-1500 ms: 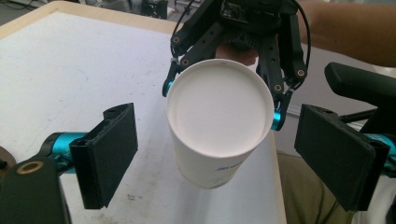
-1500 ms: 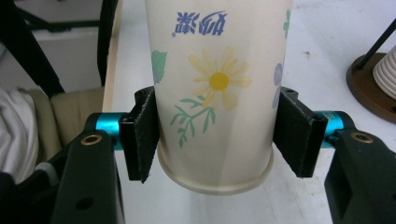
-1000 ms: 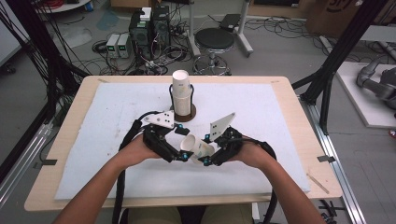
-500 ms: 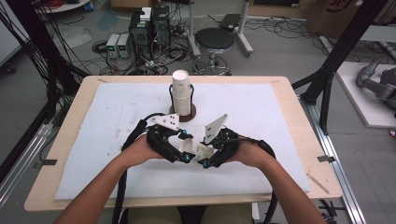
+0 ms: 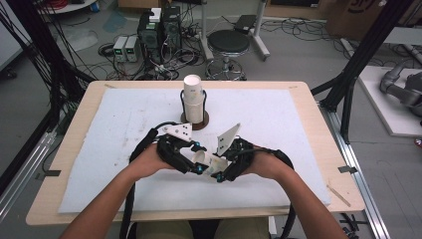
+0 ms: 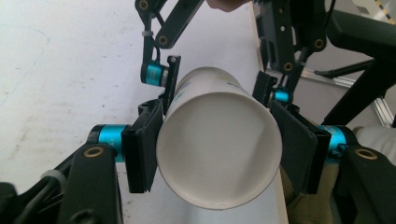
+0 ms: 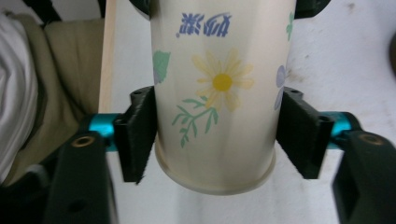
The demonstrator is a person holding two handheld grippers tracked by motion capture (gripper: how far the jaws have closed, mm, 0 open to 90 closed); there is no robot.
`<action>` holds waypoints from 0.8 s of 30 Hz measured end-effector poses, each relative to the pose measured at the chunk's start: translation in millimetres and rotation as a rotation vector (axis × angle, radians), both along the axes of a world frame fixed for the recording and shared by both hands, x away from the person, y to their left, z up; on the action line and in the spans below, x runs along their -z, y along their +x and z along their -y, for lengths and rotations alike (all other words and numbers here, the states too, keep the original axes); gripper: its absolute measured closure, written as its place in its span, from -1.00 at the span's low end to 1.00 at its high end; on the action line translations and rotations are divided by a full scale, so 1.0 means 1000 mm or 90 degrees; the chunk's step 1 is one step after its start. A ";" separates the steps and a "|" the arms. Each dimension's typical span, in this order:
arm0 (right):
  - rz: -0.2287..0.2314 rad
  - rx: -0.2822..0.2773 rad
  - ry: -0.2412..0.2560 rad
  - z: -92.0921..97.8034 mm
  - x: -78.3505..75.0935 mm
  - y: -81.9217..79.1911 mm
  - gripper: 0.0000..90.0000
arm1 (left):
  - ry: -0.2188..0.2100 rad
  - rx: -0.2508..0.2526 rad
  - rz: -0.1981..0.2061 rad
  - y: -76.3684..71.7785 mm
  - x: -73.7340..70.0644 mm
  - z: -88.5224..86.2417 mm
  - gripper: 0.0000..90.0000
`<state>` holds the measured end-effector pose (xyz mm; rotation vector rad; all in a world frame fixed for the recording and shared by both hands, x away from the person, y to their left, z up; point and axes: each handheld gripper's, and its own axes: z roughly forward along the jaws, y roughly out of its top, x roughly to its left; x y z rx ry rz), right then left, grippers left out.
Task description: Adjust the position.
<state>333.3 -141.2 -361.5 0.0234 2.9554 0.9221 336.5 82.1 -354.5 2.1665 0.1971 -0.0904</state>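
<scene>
A white paper cup (image 5: 205, 160) with a daisy print (image 7: 219, 84) lies on its side just above the white mat, held between both grippers at the table's middle front. My left gripper (image 5: 198, 159) is shut on it; its black pads (image 6: 142, 149) press both sides of the cup (image 6: 219, 158), whose round end faces the camera. My right gripper (image 5: 219, 167) grips the opposite end, and its pads (image 7: 137, 135) clamp the printed wall. The right gripper (image 6: 219, 84) also appears behind the cup in the left gripper view.
A tall stack of white cups (image 5: 194, 97) stands on a brown round base (image 5: 196, 123) at the back centre. The white mat (image 5: 99, 139) covers most of the wooden table (image 5: 64, 149). A stool and cables lie on the floor beyond.
The two grippers have edged a little closer together while holding the cup. The cup stack has not moved.
</scene>
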 end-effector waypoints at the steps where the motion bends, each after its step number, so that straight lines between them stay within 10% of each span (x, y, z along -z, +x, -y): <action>1: 0.000 0.000 0.000 0.000 0.000 0.000 -0.30 | -0.003 -0.003 -0.001 0.000 0.000 -0.001 -0.17; 24: 0.014 0.145 0.281 0.050 -0.011 -0.007 -0.56 | -0.166 -0.082 0.026 -0.005 0.006 -0.043 -0.17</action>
